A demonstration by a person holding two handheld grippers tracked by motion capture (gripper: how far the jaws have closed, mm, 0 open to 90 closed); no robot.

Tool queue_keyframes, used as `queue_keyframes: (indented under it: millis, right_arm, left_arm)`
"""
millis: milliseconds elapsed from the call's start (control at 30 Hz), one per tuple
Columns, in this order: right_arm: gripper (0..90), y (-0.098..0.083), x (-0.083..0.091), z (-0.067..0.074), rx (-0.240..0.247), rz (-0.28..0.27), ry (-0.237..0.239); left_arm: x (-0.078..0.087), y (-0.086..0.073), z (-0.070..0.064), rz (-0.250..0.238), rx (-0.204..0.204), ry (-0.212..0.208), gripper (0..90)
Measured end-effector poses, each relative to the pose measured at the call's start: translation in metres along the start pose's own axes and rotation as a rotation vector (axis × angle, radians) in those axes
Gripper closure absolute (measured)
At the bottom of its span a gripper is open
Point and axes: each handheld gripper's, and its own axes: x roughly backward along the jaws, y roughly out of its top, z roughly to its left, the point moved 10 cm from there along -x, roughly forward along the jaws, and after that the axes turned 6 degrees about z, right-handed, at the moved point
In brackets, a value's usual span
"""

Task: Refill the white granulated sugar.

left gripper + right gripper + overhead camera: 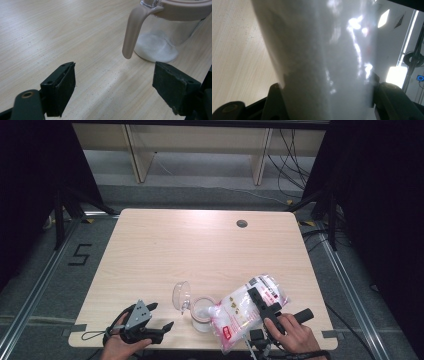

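Seen from above: one pale wooden tabletop (165,250) with a single round cable hole (242,223) near its far edge, all the work gathered at the near edge.

Largest item there: one clear plastic bag (246,307) with red print, full of white powder or grains, tilted so that its lower corner dips into the mouth of a jar. Clamped across its upper part by the right gripper (263,306), jaws pressing the bag's sides in the right gripper view (324,100), white contents packed against the film.

Next in size: one clear jar (202,316) standing upright on the tabletop just left of the bag, between the two grippers. Beige rim and one beige handle (132,30) hanging down its side in the left gripper view. A low white heap (156,48) across the bottom of the jar, most of it still unfilled.

One clear domed lid (182,296), flipped up and back at the jar's far-left side; whether hinged to the rim cannot be told.

Left gripper (160,316) at the near-left corner of the tabletop, jaws spread wide with nothing between them but bare wood (113,87), pointed at the jar and near it without touching.

Count: one bag, one jar, one lid, two grippers.
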Motion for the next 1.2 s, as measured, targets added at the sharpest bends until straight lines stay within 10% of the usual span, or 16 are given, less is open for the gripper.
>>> queue_keyframes:
  millis: [1200]
  right_arm:
    - [51.2, -0.0001, -0.0014, 0.0009, 0.019, -0.011, 0.006]
  left_arm:
    - [0.0001, 0.0003, 0.0006, -0.003, 0.000, 0.002, 18.4]
